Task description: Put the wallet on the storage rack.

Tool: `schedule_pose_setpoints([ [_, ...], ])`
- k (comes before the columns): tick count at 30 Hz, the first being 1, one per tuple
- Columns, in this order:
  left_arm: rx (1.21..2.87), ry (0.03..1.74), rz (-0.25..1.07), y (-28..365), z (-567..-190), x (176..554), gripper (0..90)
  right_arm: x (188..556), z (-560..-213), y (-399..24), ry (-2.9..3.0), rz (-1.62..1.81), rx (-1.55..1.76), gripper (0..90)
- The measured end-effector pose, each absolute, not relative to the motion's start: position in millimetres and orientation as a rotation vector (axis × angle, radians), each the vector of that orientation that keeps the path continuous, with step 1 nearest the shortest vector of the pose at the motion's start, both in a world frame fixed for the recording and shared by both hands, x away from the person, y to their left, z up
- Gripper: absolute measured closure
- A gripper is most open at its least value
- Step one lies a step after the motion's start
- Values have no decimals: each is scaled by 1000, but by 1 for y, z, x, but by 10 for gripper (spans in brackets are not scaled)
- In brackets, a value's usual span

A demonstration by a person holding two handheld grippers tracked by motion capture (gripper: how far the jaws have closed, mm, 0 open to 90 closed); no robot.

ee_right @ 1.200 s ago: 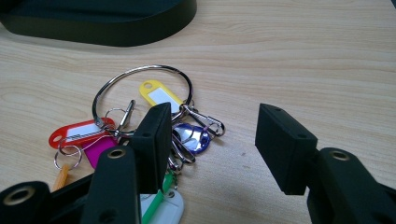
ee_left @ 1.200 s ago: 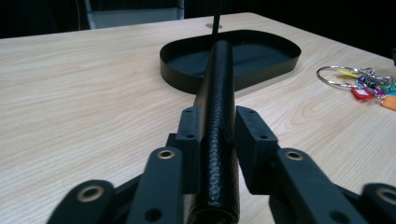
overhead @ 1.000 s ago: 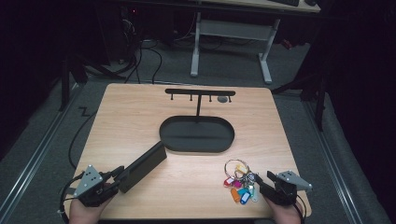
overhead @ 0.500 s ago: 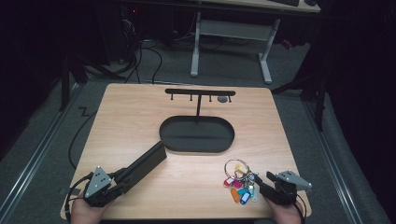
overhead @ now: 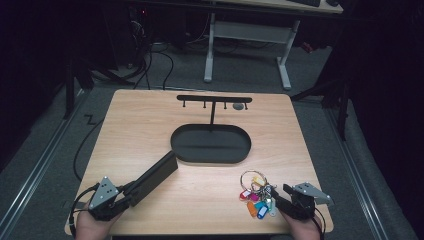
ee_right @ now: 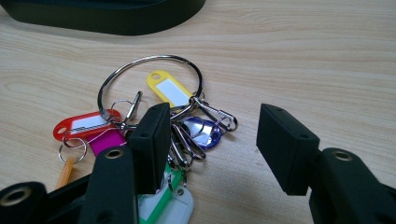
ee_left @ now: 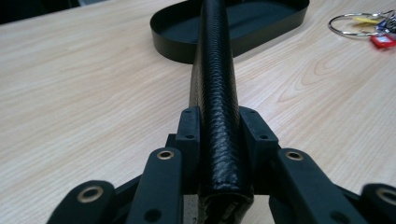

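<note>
Left claw [ee_left: 219, 140] clamps a black wallet [overhead: 152, 176], probably for the tray [overhead: 211, 156] at 12 o'clock. Right claw [ee_right: 210, 140], wide, straddles the key bunch [ee_right: 159, 116] on the bench [overhead: 140, 120].

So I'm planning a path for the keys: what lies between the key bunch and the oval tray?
Only bare wooden table lies between key bunch and oval tray, as the high view shows.

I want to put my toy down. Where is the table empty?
Bare wood lies left of the oval tray, and between the black case and the key bunch. It's crowded around the keys, by the right gripper.
</note>
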State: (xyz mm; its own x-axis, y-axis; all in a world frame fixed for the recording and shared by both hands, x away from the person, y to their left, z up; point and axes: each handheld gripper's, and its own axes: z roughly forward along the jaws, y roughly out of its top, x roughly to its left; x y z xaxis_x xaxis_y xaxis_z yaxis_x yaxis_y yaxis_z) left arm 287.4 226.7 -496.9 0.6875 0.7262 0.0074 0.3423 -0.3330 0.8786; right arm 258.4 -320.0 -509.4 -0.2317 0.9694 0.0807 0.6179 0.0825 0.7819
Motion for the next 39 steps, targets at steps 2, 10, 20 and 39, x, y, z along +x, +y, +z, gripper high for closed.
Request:
schedule_pose_setpoints([
  [2,1941,824,506,227,-495,288,731,257,-510,-320,1897,995,1564,457],
  [10,1953,775,548,217,-488,291,736,251,-512,-326,1887,990,1576,457],
  [20,1974,670,538,188,-479,292,736,234,-509,-338,1860,998,1575,457],
  [39,2127,495,551,140,-443,312,738,238,-508,-338,1880,1038,1565,458],
])
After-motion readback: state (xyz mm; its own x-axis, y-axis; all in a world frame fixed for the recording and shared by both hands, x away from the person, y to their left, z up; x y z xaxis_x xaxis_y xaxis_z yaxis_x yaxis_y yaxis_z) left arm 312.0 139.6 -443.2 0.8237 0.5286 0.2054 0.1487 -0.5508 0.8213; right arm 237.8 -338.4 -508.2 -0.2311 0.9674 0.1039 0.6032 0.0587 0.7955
